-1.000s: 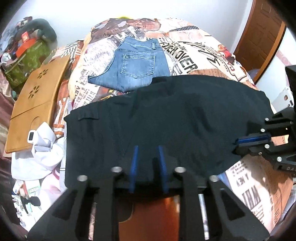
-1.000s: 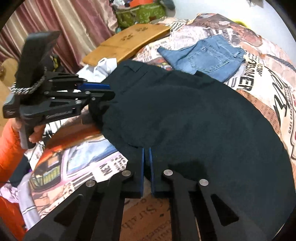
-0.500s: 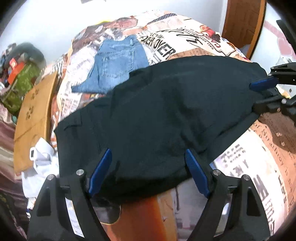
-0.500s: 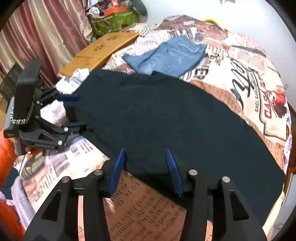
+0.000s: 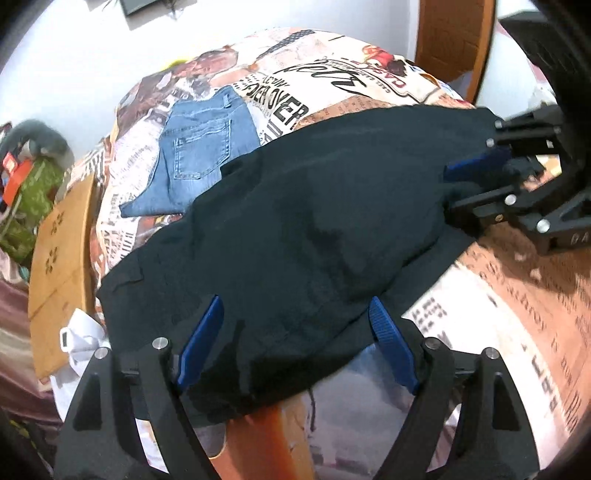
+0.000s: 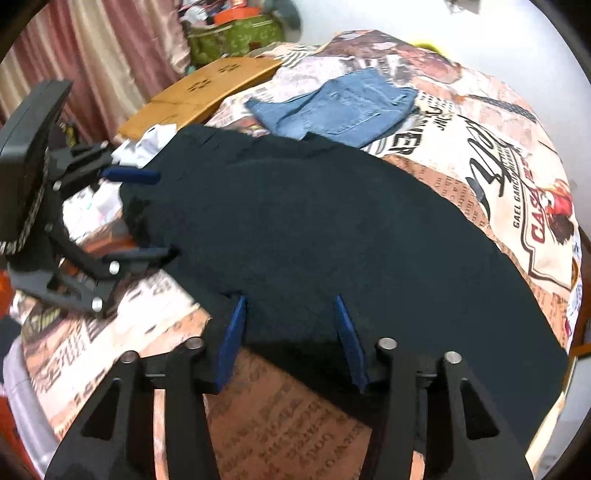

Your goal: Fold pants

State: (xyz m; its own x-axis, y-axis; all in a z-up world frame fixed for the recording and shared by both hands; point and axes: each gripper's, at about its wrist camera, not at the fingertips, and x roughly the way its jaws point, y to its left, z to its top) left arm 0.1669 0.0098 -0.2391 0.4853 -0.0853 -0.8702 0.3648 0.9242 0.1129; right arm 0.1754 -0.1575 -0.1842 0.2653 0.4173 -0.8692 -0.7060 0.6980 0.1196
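Observation:
Black pants lie spread flat across the printed bedspread, also in the right wrist view. My left gripper is open, its blue pads over the near edge of the pants, holding nothing. It shows from the side in the right wrist view. My right gripper is open over the near hem, empty. In the left wrist view it appears at the right, by the far end of the pants.
Folded blue jeans lie beyond the black pants, also in the right wrist view. A wooden board and white cloth sit at the bed's left edge. A green bag, curtains and a wooden door surround the bed.
Both grippers opened and let go of the black pants, which now lie flat. Both grippers have drawn back and risen slightly from the pants' edge.

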